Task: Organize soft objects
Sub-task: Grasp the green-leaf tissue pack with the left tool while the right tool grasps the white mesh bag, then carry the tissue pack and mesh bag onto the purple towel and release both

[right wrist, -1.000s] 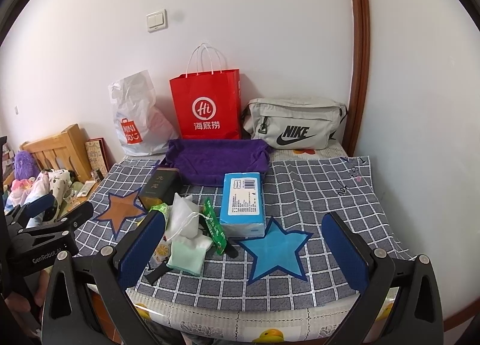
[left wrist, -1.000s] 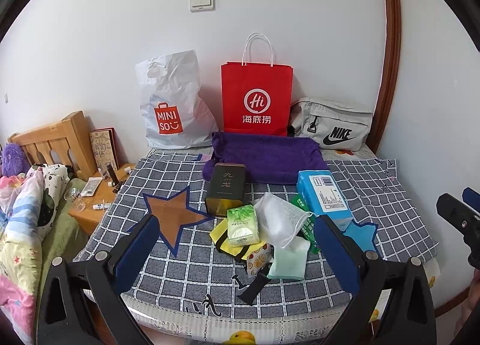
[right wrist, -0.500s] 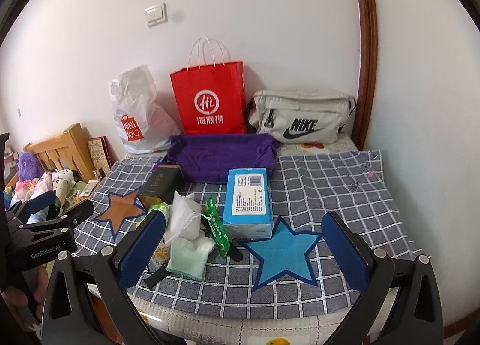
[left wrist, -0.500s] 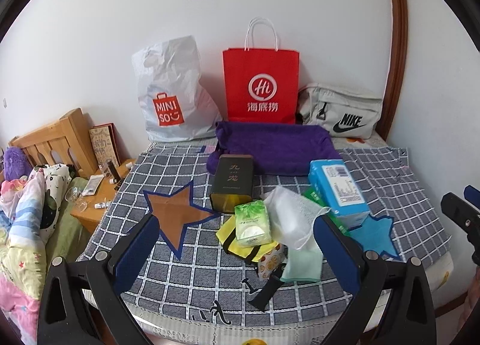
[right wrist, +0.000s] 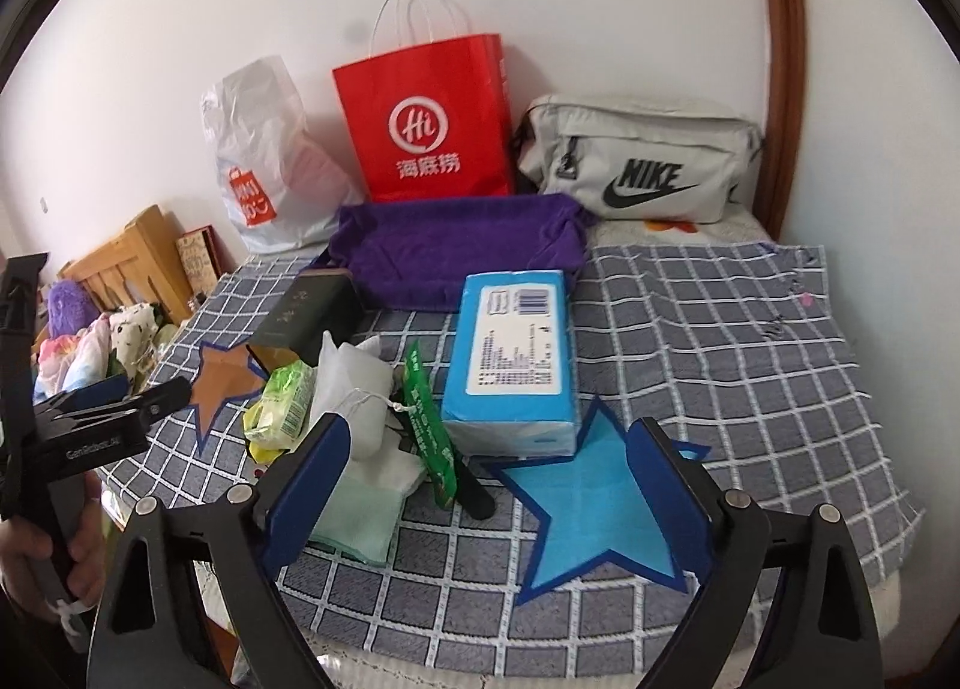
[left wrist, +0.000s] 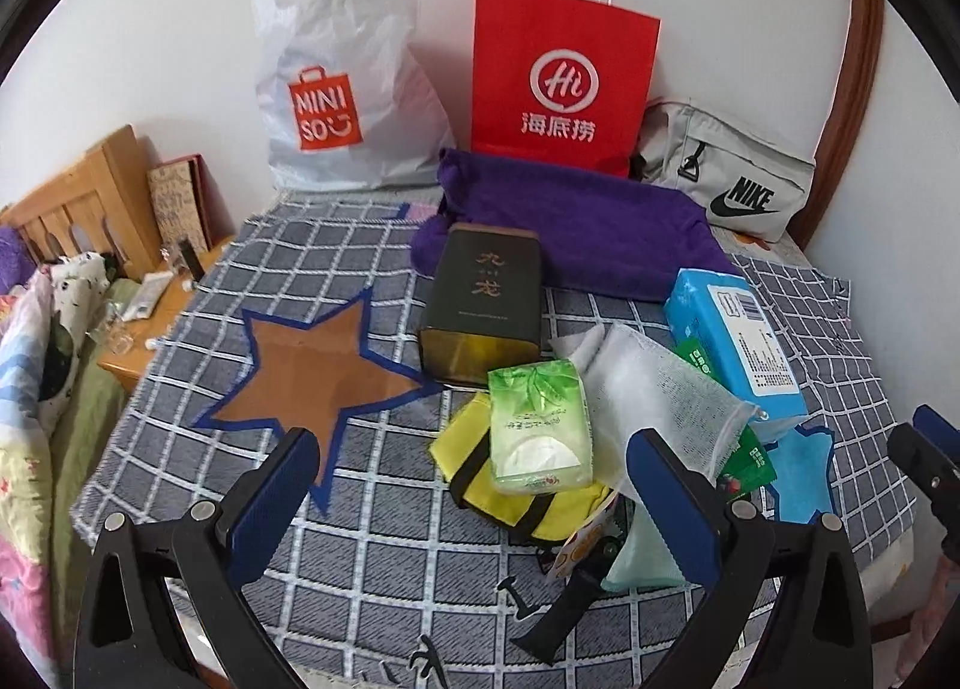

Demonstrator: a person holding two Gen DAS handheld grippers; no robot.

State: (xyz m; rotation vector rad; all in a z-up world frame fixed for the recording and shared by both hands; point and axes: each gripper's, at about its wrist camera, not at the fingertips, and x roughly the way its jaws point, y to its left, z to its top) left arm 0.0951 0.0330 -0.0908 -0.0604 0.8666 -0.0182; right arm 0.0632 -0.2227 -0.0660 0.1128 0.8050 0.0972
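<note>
The left gripper (left wrist: 474,485) is hovering over the near edge of the checked cloth (left wrist: 360,557) with its blue-padded fingers spread wide and nothing between them, and the right gripper (right wrist: 492,479) is hanging above the blue star patch (right wrist: 594,515), equally wide and gripping nothing. The soft things are lying in a loose heap near the middle of the cloth: a green tissue pack (left wrist: 537,425) is resting on top of a yellow pouch (left wrist: 516,500), a white mesh bag (left wrist: 660,395) is leaning just beside it, and a pale green folded cloth (right wrist: 360,521) is lying at the near side of the heap. A blue tissue pack (right wrist: 513,353) is lying flat beside the heap, its near end touching the blue star patch, with a thin green sachet (right wrist: 429,425) propped against its side. A dark tin (left wrist: 483,299) is lying behind the heap, next to the brown star patch (left wrist: 306,371). Behind everything a purple fabric tray (right wrist: 456,245) is sitting open, and along the wall a white MINISO bag (left wrist: 342,83), a red paper bag (left wrist: 561,83) and a grey Nike bag (right wrist: 636,155) are standing in a row.
</note>
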